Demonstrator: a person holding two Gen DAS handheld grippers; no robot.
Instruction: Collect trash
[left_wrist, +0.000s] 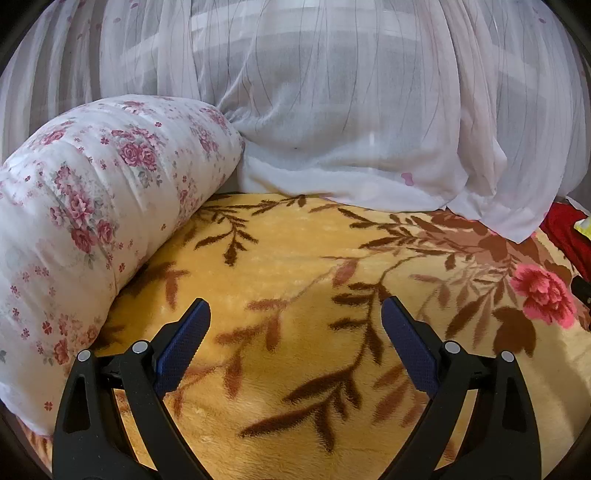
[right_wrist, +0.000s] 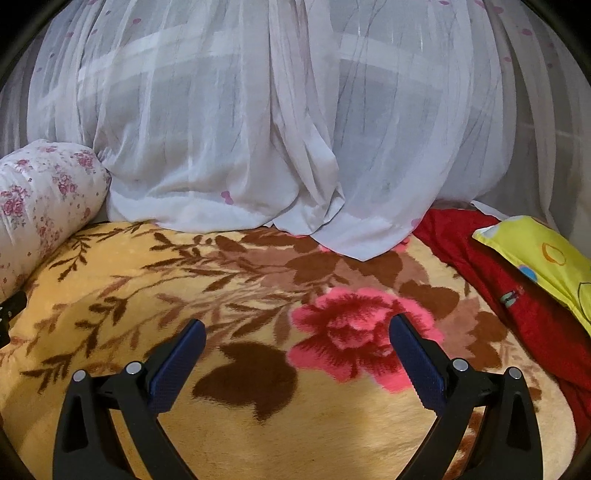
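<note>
Above the plush yellow floral blanket (left_wrist: 280, 258), I hold left gripper (left_wrist: 295, 317) and right gripper (right_wrist: 297, 334) spread wide, empty; no trash shows in either view, so neither is nearer.

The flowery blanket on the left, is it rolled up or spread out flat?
Rolled up. The flowery blanket forms a thick, rounded bolster lying on the yellow blanket, which itself is spread flat beneath it.
</note>
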